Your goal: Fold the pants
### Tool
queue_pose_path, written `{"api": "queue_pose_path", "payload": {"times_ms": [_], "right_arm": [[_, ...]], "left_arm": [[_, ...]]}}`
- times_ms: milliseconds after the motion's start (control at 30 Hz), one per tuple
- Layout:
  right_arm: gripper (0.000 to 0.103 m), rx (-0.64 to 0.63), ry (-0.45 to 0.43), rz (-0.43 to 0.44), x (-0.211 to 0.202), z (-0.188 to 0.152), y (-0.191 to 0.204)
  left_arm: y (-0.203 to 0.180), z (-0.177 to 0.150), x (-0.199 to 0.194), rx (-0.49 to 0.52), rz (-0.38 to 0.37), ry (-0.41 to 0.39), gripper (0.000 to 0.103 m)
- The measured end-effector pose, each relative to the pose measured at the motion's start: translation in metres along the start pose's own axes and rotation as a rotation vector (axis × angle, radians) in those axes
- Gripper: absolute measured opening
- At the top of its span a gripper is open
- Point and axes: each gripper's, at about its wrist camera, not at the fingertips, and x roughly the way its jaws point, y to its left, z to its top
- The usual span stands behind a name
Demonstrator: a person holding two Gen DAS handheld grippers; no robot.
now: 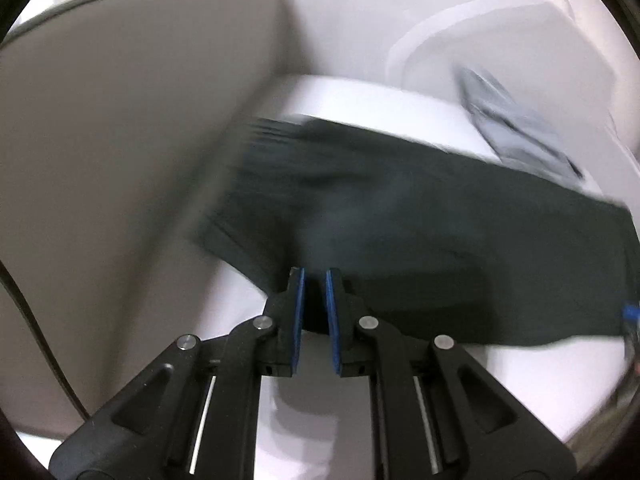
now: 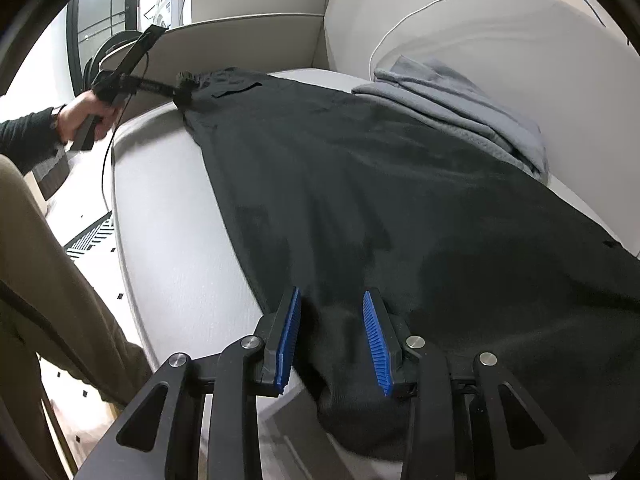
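Observation:
Dark pants (image 2: pixel 360 184) lie stretched along a white cushioned seat (image 2: pixel 168 240). My left gripper (image 1: pixel 315 280) is shut on the pants' waistband corner (image 1: pixel 316 312); the view is blurred. It also shows in the right wrist view (image 2: pixel 184 84), at the far waistband end, held by a hand. My right gripper (image 2: pixel 331 304) is open, its blue pads on either side of the pants' leg end, which hangs over the seat's near edge.
A folded grey garment (image 2: pixel 452 100) lies on the seat beside the pants, against a white backrest (image 2: pixel 500 40). A beige panel (image 1: pixel 120 120) stands on the left. The person's leg (image 2: pixel 48 264) is at the seat's left edge.

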Motion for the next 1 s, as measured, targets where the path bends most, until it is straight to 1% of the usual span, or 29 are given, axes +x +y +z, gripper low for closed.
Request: {"api": "queue_pose_path", "payload": {"times_ms": [33,67,100,167,233,267,300,333,400,467,500,533,567,600,633,667,700,733,800,833,900,1000], "right_arm": [[0.033,0.003,0.002,-0.001,-0.001,-0.003,0.0],[0.033,0.005,0.002,-0.002,-0.003,-0.005,0.001],[0.033,0.009,0.005,-0.003,-0.004,-0.008,0.0],[0.033,0.019,0.002,-0.005,-0.006,-0.013,-0.001],[0.033,0.015,-0.008,-0.012,-0.008,-0.018,0.0],[0.033,0.006,-0.008,-0.019,-0.008,-0.018,0.002],[0.033,-0.004,0.0,-0.025,-0.008,-0.017,0.004],[0.033,-0.011,0.013,-0.026,-0.007,-0.014,0.004],[0.034,0.0,0.037,0.001,-0.011,-0.004,0.002],[0.034,0.014,-0.032,0.024,-0.029,0.012,-0.001],[0.033,0.017,-0.077,0.031,-0.038,0.027,-0.004],[0.034,0.021,-0.095,0.031,-0.042,0.036,-0.007],[0.034,0.029,-0.117,0.025,-0.044,0.051,-0.011],[0.034,0.04,-0.128,0.011,-0.042,0.066,-0.016],[0.034,0.054,-0.134,-0.008,-0.038,0.08,-0.022],[0.034,0.077,-0.148,-0.031,-0.029,0.096,-0.029],[0.034,0.096,-0.152,-0.044,-0.019,0.107,-0.034],[0.034,0.117,-0.149,-0.055,-0.008,0.115,-0.038],[0.034,0.173,-0.106,-0.064,0.029,0.133,-0.05],[0.034,0.192,-0.079,-0.064,0.044,0.139,-0.054],[0.034,0.219,-0.023,-0.075,0.078,0.152,-0.061],[0.034,0.267,0.005,-0.081,0.112,0.171,-0.075]], "left_arm": [[0.014,0.002,0.004,-0.029,0.013,-0.004,0.005],[0.024,0.004,0.008,-0.049,0.048,-0.008,0.005],[0.029,0.005,0.013,-0.052,0.07,-0.008,0.006],[0.038,0.003,0.031,-0.046,0.112,0.025,0.006],[0.036,0.006,0.04,-0.026,0.132,0.018,0.006],[0.032,0.011,0.044,-0.003,0.156,0.038,0.006],[0.031,0.015,0.045,0.002,0.164,0.048,0.004],[0.029,0.022,0.044,-0.002,0.158,0.053,0.002],[0.025,0.038,0.032,-0.013,0.124,0.001,0.002],[0.013,0.062,0.022,-0.005,0.094,-0.053,0.002],[0.005,0.074,0.021,0.001,0.072,-0.057,0.002],[-0.001,0.075,0.016,0.004,0.058,-0.056,0.002],[-0.012,0.088,0.023,0.012,0.029,-0.051,0.002],[-0.022,0.091,0.024,0.022,0.018,-0.047,0.002],[-0.036,0.1,0.035,0.047,0.01,-0.042,0.002],[-0.043,0.102,0.034,0.065,0.009,-0.038,0.002],[-0.053,0.106,0.043,0.08,0.008,-0.028,0.002],[-0.054,0.105,0.045,0.089,0.007,-0.014,0.002],[-0.074,0.102,0.067,0.097,0.005,0.028,0.002],[-0.078,0.093,0.064,0.097,0.009,0.036,0.002],[-0.082,0.09,0.074,0.108,0.007,0.047,0.002],[-0.091,0.09,0.085,0.166,0.028,0.047,0.002]]}}
